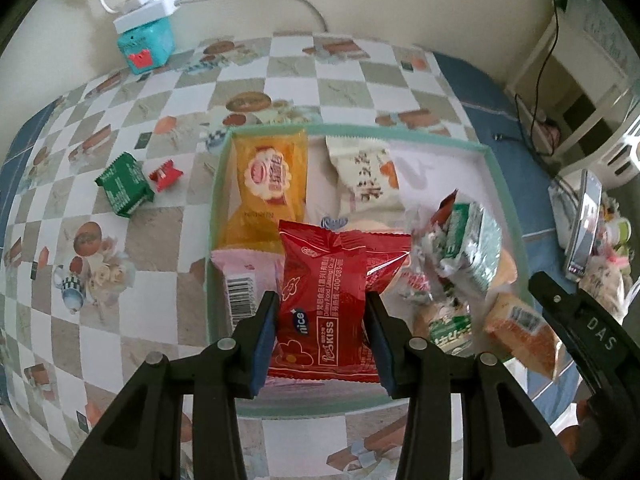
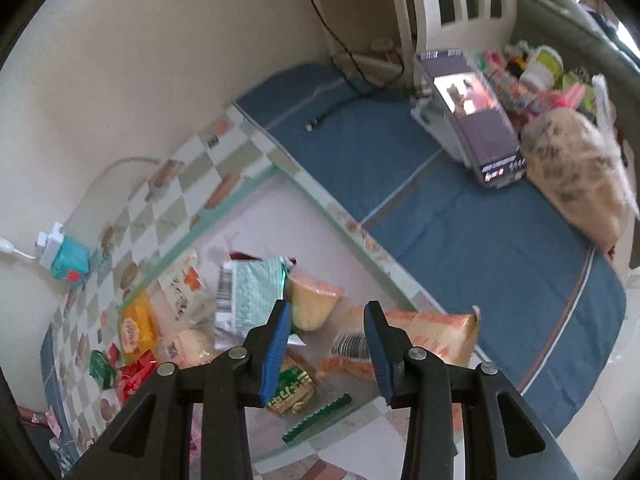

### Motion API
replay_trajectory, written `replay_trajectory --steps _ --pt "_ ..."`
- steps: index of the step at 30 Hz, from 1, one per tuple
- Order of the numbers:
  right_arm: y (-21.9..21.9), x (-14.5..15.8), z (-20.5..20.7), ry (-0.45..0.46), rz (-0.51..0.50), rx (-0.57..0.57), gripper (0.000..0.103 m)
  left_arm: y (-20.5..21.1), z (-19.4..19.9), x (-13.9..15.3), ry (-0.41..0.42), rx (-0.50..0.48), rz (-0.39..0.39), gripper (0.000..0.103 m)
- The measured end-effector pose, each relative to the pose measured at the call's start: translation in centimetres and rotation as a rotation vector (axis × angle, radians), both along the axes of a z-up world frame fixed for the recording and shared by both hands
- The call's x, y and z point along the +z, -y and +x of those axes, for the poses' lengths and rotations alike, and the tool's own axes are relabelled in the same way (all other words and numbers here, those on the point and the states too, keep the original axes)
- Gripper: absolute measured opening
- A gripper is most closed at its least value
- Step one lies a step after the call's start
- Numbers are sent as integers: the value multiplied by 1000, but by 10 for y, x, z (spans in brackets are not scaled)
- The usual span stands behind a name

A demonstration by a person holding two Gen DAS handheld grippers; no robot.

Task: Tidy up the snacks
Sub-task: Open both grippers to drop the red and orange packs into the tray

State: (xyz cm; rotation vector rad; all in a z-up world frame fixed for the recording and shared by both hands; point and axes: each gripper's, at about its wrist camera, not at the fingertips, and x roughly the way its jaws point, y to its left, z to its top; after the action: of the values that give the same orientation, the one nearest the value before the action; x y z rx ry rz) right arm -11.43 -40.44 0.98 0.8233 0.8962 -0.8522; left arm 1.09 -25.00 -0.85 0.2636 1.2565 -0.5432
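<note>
Left gripper [image 1: 322, 322] is clamping a red snack packet [image 1: 336, 300] between its blue pads [image 1: 266, 340], holding it over the near part of the mint-rimmed tray [image 1: 218, 184]. The packet is sitting upright between the fingers, printed side facing the camera.

Tray contents, left wrist view: an orange packet [image 1: 270, 184] is lying at the far left, a cream packet [image 1: 362, 178] just right of it, a pink packet with a barcode [image 1: 240, 284] at the near left, and a green-and-white packet [image 1: 468, 236], blurred, at the right. An orange-brown packet [image 1: 520, 332] is resting at the near right corner.

On the checked tablecloth [image 1: 160, 240], left of the tray and apart from it, a green packet [image 1: 124, 184] and a small red packet [image 1: 165, 176] are lying just beside each other. A teal box [image 1: 146, 46] is standing at the far left by the wall.

Right gripper [image 2: 326, 332] is hanging above the right side of the tray [image 2: 304, 184] with its jaws apart and nothing between them. Beyond the tray, a phone [image 2: 472, 120] is standing propped on the blue cloth [image 2: 460, 240].
</note>
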Motion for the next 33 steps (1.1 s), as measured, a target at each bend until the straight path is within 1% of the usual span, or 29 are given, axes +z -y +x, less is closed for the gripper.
replay_trajectory --steps 3,7,10,11,12,13,16,18,20,21,22,23,24,25,26,27,28,32,33 --pt "-1 -1 3 -2 6 8 41 3 -1 -4 0 -11 10 45" --pt "-6 11 7 21 -22 27 41 5 -2 -5 4 -21 7 45" --pt "-9 17 10 32 -32 42 41 7 -4 -7 3 -28 16 48" --pt "-9 18 10 34 -34 43 41 7 -4 -8 3 -27 19 54" --pt "-9 19 11 34 -34 42 41 7 -4 -8 2 -26 20 64" --pt "-9 19 10 31 -35 37 41 7 -3 -7 0 -24 18 67" --pt "-8 18 9 14 -37 27 41 5 -3 -2 2 -21 5 70" --pt "-8 16 9 2 -35 22 42 3 0 2 8 -17 -5 79" --pt "-8 16 11 -20 -40 23 44 -3 4 9 25 7 -10 80" --pt "-9 16 12 -29 -43 23 52 -6 7 12 36 22 -10 80" --pt "-11 16 14 -36 -49 24 69 -11 11 14 51 42 -6 80" --pt "-12 17 16 -38 -54 31 75 -15 15 16 64 62 -1 81" --pt "-15 18 19 -37 -59 44 79 -20 19 19 77 86 6 82" --pt "-17 19 23 -38 -63 61 79 -27 25 21 87 114 8 84" --pt "-20 19 27 -40 -66 74 79 -35 32 23 89 144 7 91" --pt "-24 20 32 -44 -70 94 82 -43 39 24 90 173 3 93" --pt "-27 20 35 -46 -72 108 85 -50 45 25 90 197 2 94" --pt "-42 20 52 -57 -85 171 90 -84 70 28 86 315 -3 94" --pt "-45 20 54 -58 -88 180 93 -93 76 28 82 343 -5 94"
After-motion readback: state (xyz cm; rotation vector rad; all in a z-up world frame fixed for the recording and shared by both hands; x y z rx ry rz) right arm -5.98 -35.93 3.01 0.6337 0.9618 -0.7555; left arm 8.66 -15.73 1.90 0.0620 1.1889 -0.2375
